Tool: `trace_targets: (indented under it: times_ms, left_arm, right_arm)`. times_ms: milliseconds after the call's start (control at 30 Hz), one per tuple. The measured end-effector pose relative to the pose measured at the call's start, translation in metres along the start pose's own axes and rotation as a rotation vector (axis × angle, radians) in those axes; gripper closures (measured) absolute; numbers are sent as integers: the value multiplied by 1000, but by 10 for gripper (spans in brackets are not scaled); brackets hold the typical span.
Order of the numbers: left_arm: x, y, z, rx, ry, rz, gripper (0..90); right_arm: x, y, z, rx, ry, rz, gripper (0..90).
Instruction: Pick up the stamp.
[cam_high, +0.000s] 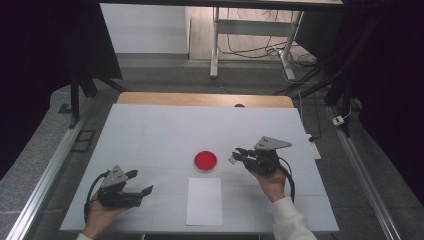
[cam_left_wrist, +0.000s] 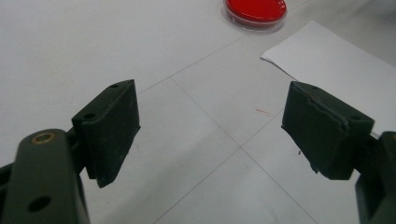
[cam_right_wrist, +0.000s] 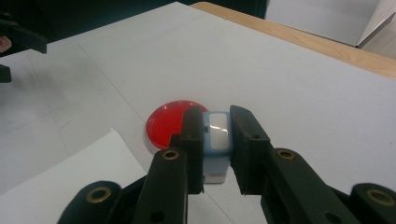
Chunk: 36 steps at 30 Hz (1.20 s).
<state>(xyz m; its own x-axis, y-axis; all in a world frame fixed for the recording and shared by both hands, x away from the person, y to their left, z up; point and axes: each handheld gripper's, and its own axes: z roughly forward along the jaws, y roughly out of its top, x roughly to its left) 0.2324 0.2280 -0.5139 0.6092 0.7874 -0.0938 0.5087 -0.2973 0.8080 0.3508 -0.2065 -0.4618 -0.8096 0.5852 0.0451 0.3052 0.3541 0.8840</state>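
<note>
A round red dish (cam_high: 205, 161) lies on the white table, just beyond a white paper sheet (cam_high: 204, 201). Right of the dish, my right gripper (cam_high: 237, 155) is shut on a small pale-blue and white block (cam_right_wrist: 218, 135), held a little above the table. In the right gripper view the dish (cam_right_wrist: 168, 123) sits directly behind the clamped block and my right gripper (cam_right_wrist: 217, 119). At the table's front left, my left gripper (cam_high: 141, 181) stands open with nothing in it. Its jaws are wide apart (cam_left_wrist: 210, 126), pointing toward the dish (cam_left_wrist: 255, 10) and the sheet (cam_left_wrist: 336, 65).
The white table cover (cam_high: 165, 130) ends at a wooden strip (cam_high: 205, 99) at the far edge. Metal rails (cam_high: 47, 172) run along both sides. A desk frame with cables (cam_high: 250, 45) stands on the floor beyond.
</note>
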Motion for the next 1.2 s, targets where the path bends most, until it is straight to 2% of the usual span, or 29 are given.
trace_targets:
  times_ms: [67,300,533,667,1033,1200]
  left_arm:
    - [-1,1,1,-2,-3,2,187]
    - [-3,2,2,-5,1,4,186]
    - [-3,2,0,-12,11,-4,186]
    - [-2,2,1,-15,11,-4,187]
    - [-5,3,1,-21,-1,-2,187]
    - [-6,4,2,-19,-2,3,187]
  right_arm:
    - [3,-2,-2,-13,9,13,755]
    - [20,-7,-11,-19,36,7,755]
    - [31,-14,-11,-17,64,6,755]
    - [37,-17,-10,-3,69,-4,755]
    - [52,-22,-16,-18,69,1,755]
    - [57,-23,-12,-13,80,-5,755]
